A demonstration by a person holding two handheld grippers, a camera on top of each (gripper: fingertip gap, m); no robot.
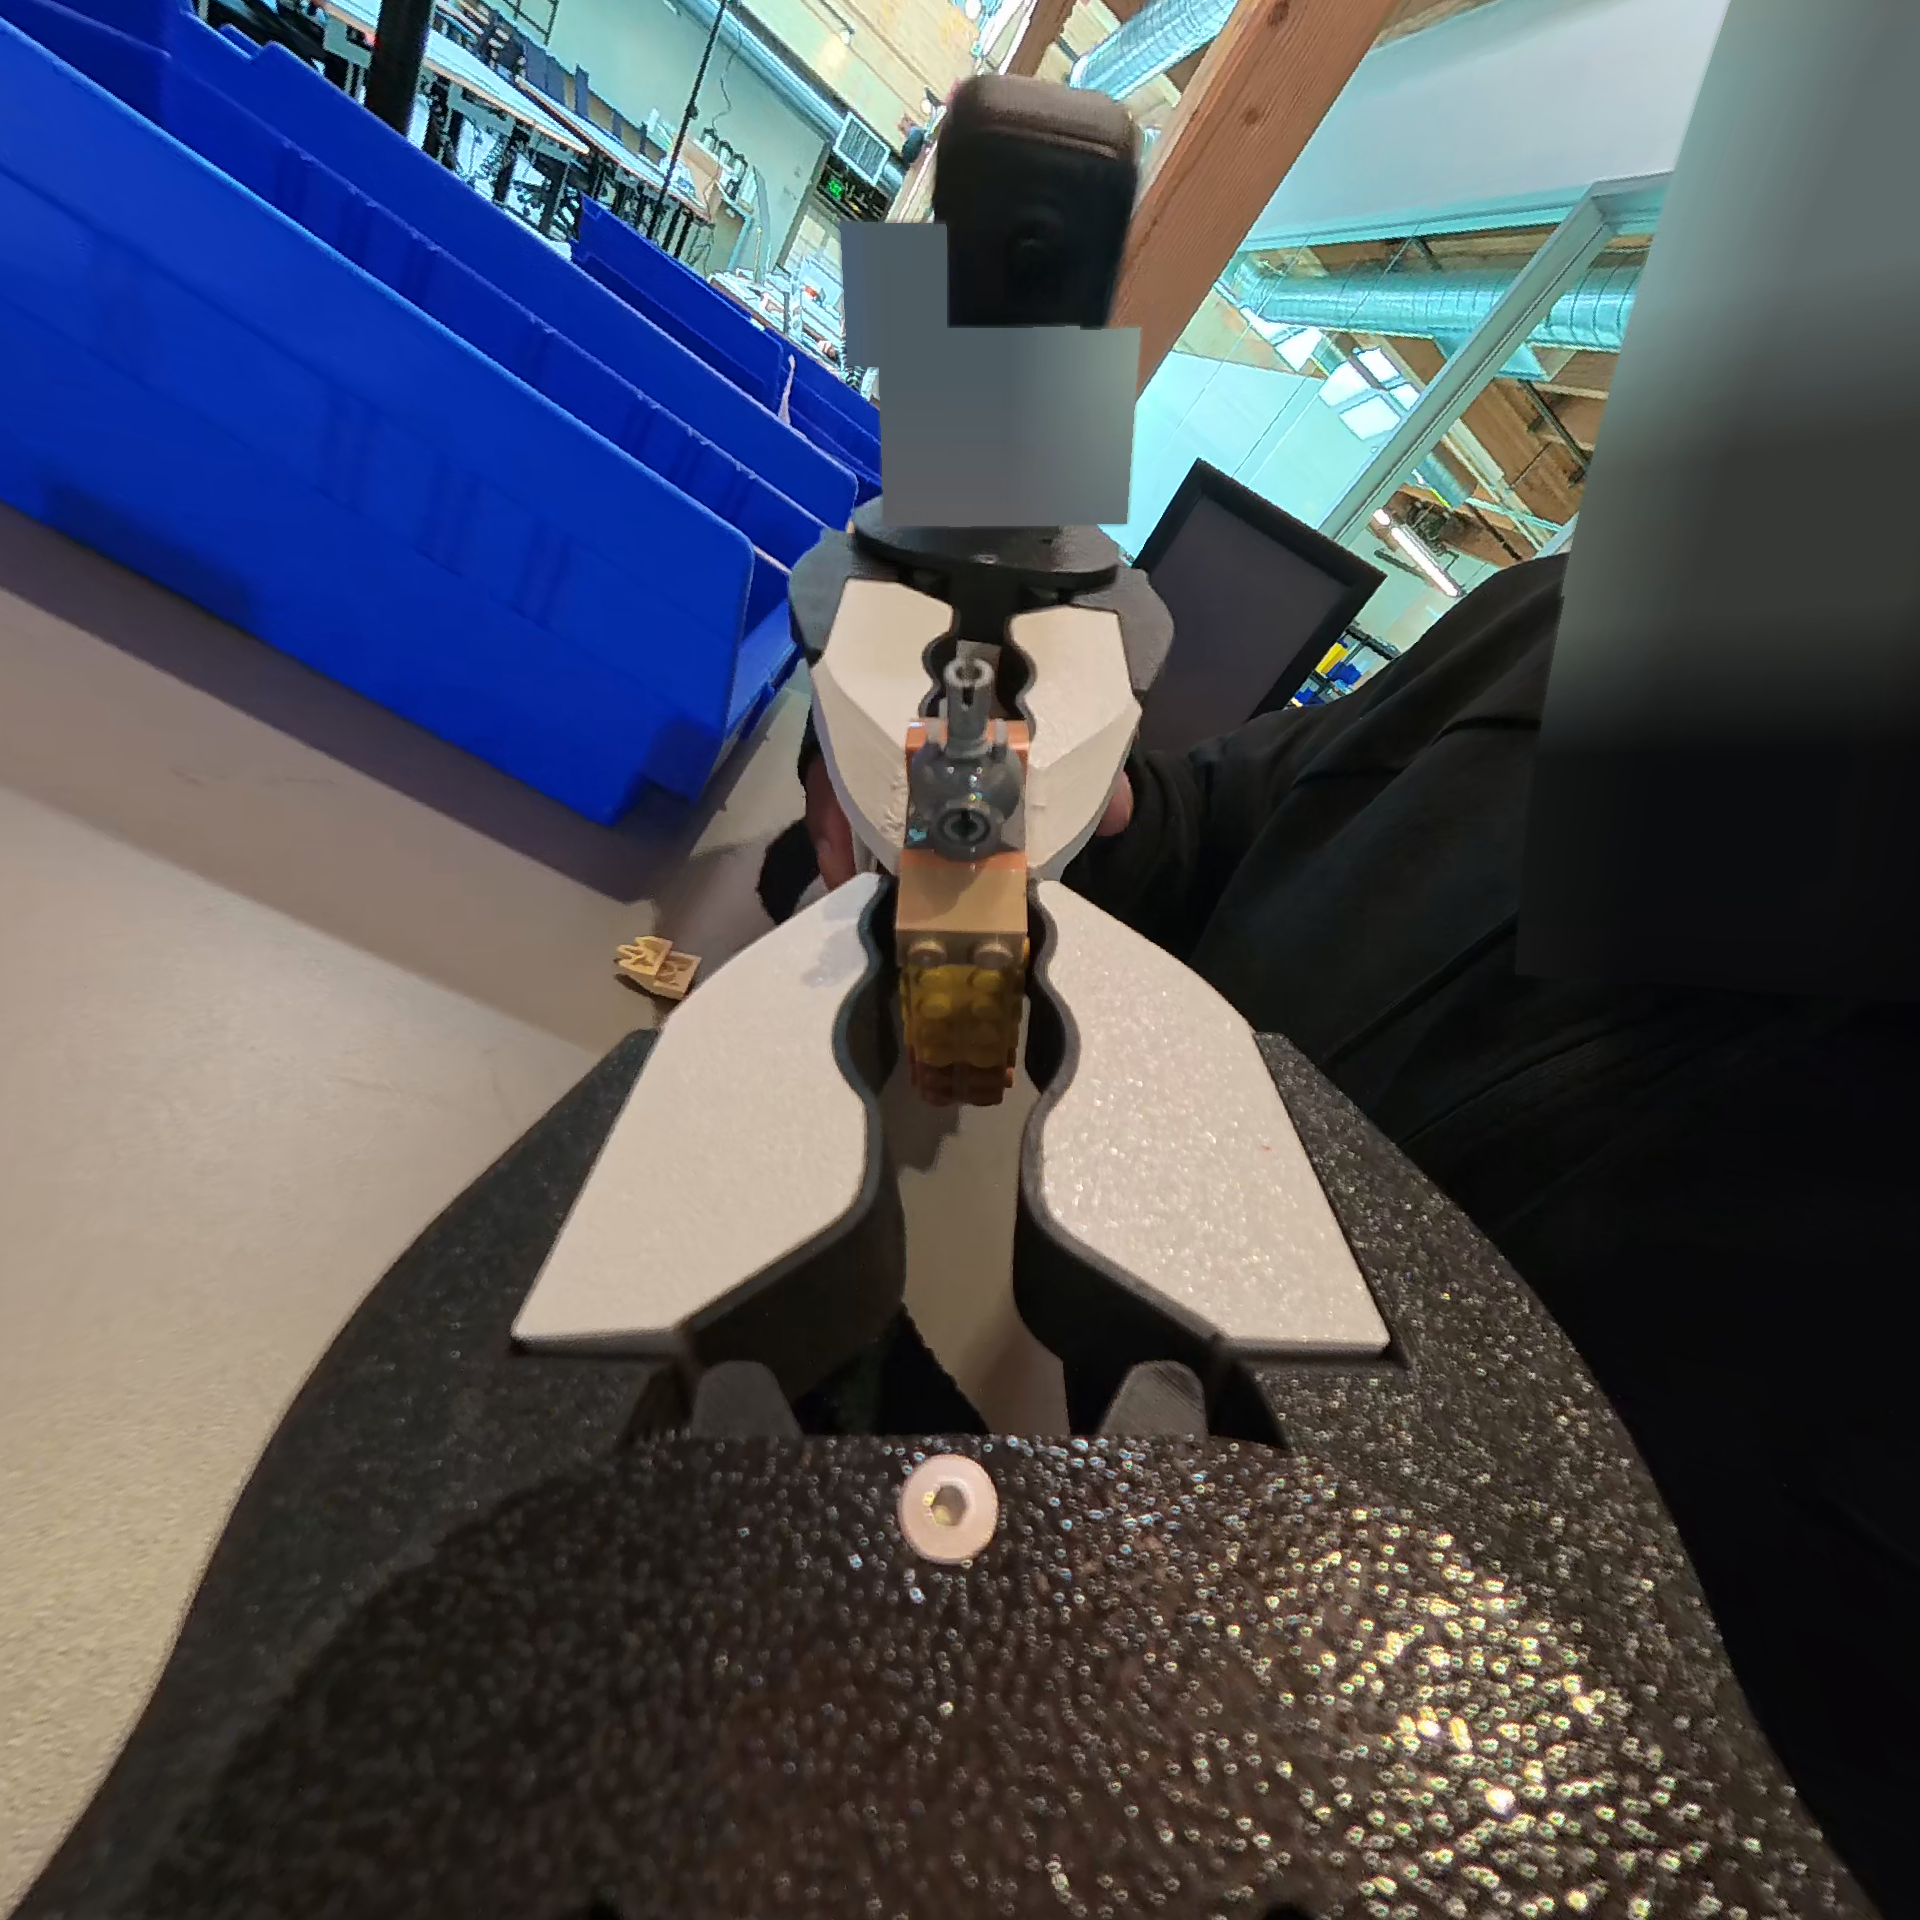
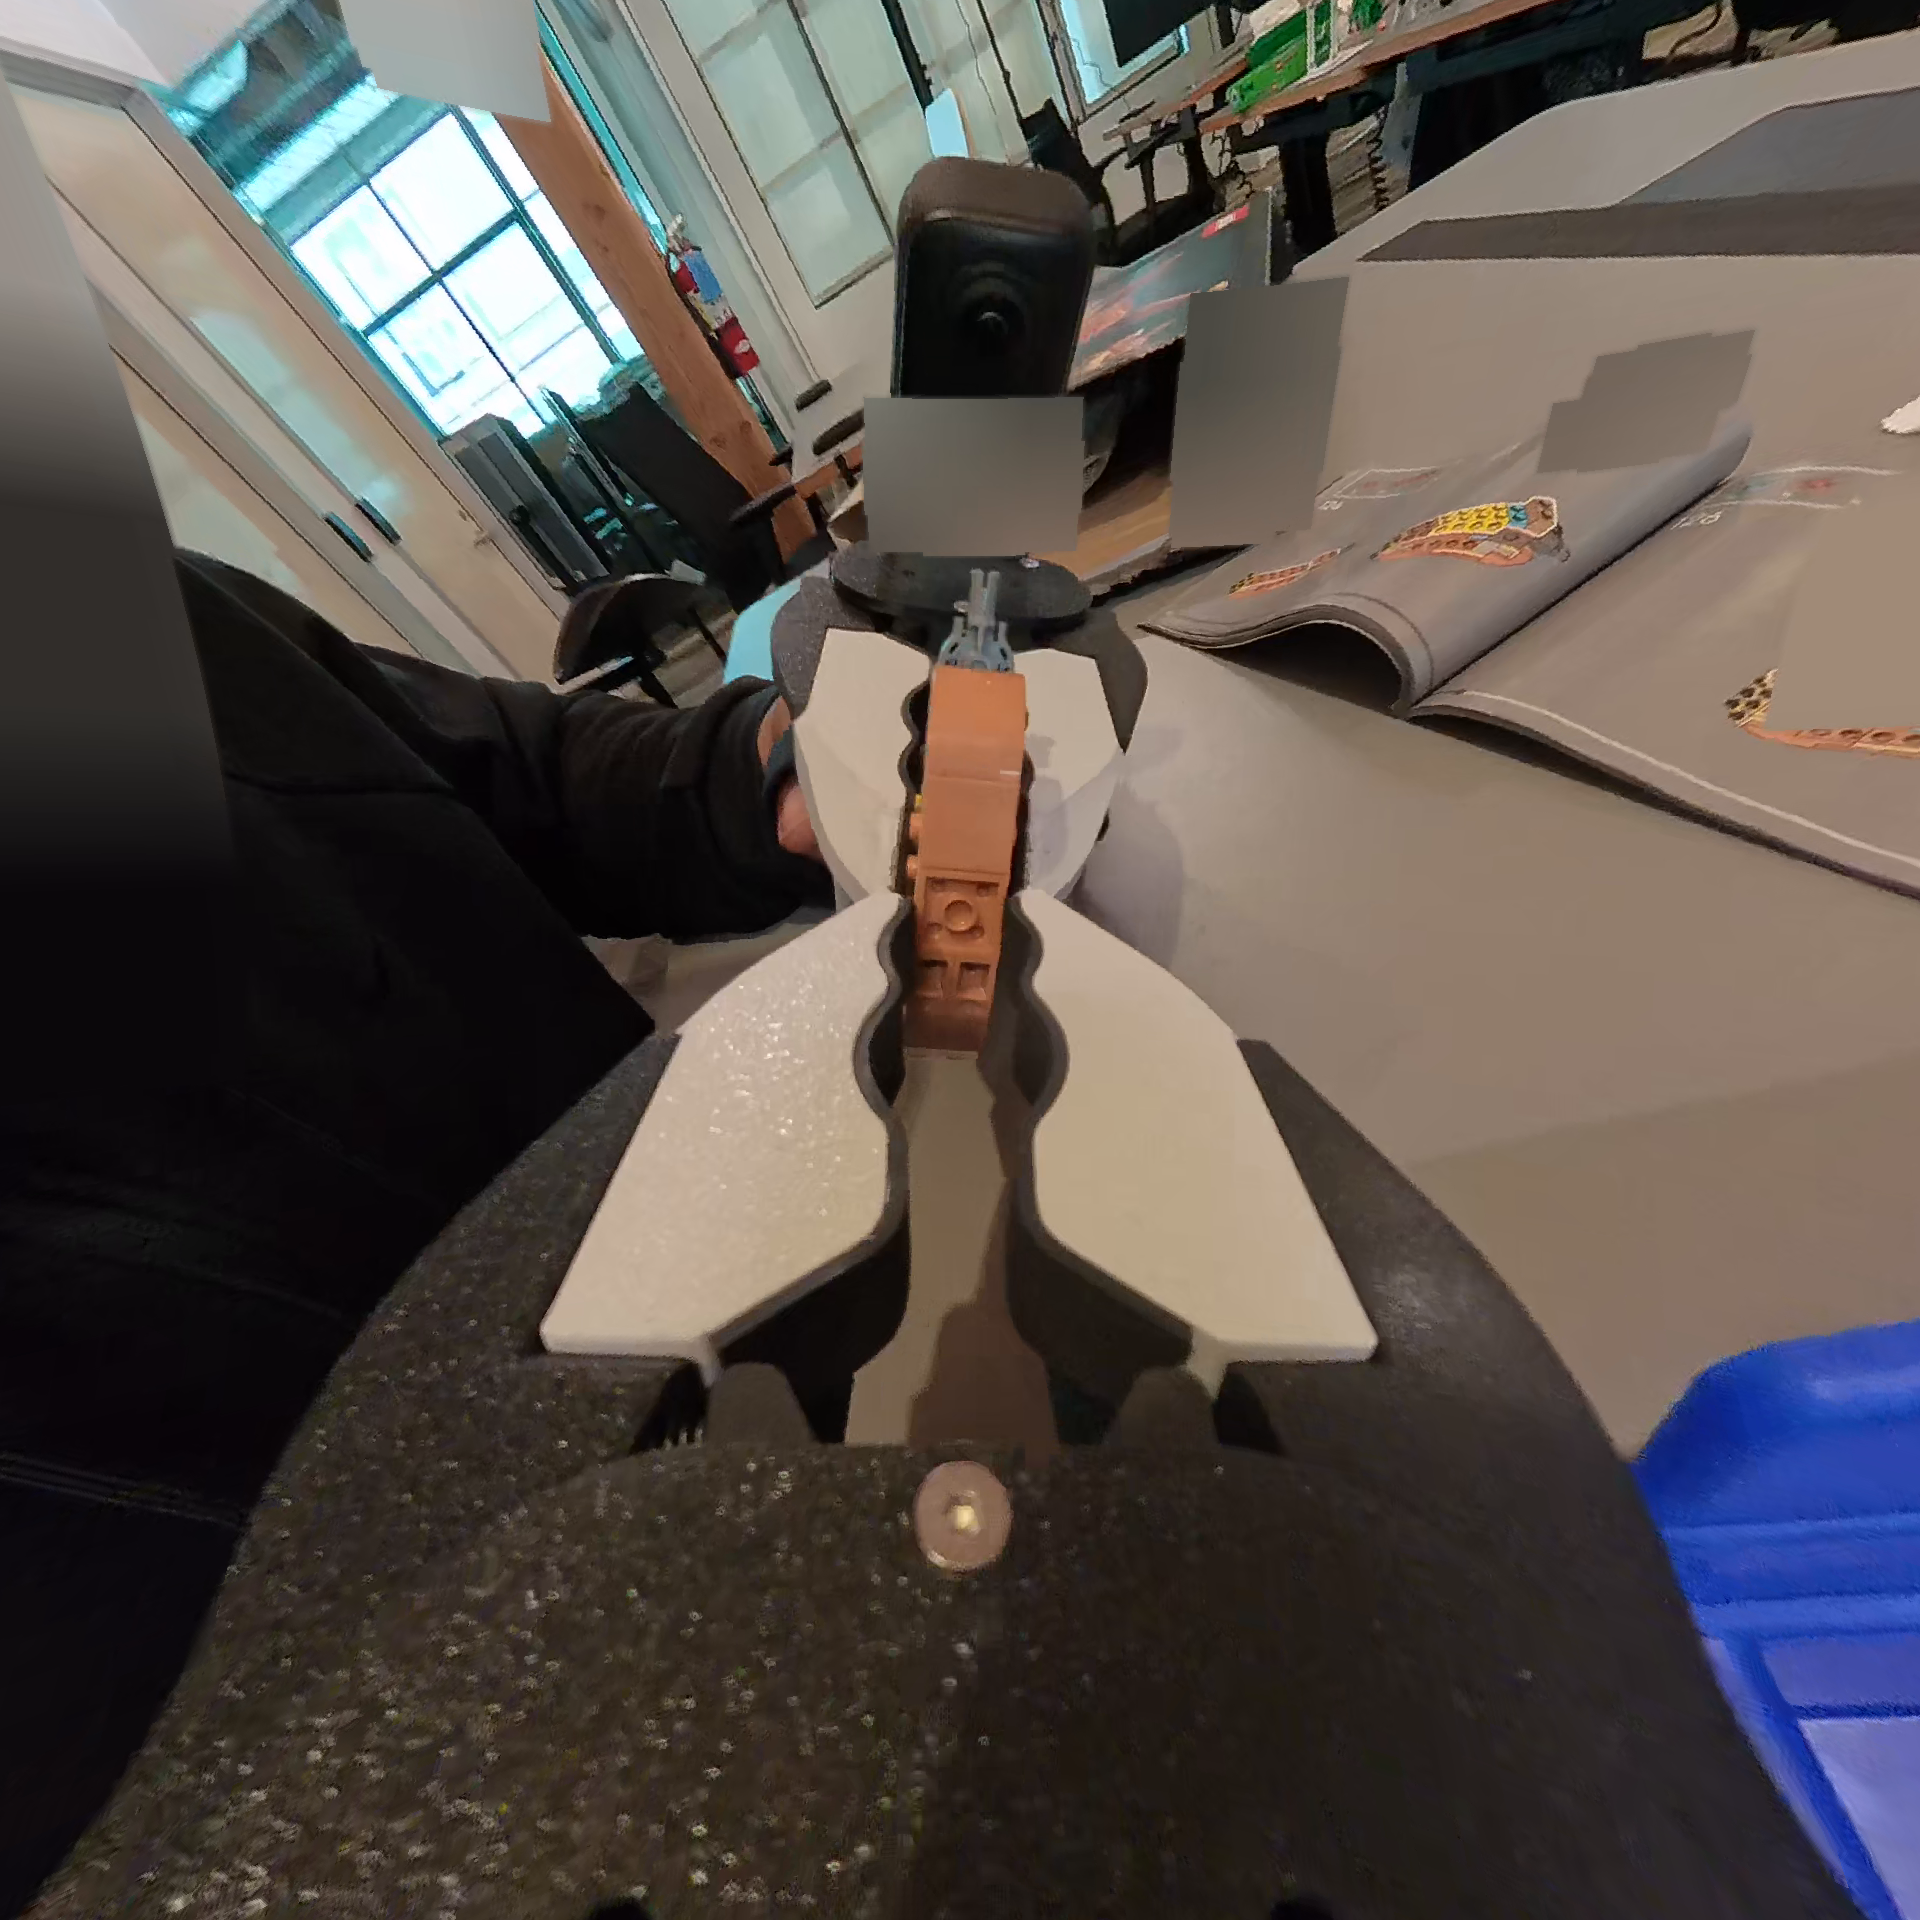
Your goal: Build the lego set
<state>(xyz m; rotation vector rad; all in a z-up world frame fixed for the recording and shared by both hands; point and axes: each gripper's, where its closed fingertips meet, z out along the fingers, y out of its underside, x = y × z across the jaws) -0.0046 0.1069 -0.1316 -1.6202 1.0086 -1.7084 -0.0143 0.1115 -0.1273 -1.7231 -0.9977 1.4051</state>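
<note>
A small lego assembly [image 1: 961, 904] of brown, tan and clear yellow bricks, with a grey jointed piece [image 1: 966, 790] on it, is held in the air between both grippers. My left gripper [image 1: 958, 977] is shut on the yellow and brown end. My right gripper [image 1: 971, 748] faces it from the far side, its jaws closed around the grey-piece end. In the right wrist view, my right gripper [image 2: 956, 956] is shut on the brown assembly [image 2: 961, 810]. The left gripper [image 2: 961, 769] grips its far end, and the grey piece [image 2: 977, 629] sticks up behind.
Blue bins [image 1: 364, 468] line the table on the left. A small tan lego piece [image 1: 657, 966] lies on the table near them. An open instruction booklet [image 2: 1558, 623] lies at the right. Another blue bin [image 2: 1797, 1558] is at lower right. A black sleeve [image 2: 520, 779] reaches in from the left.
</note>
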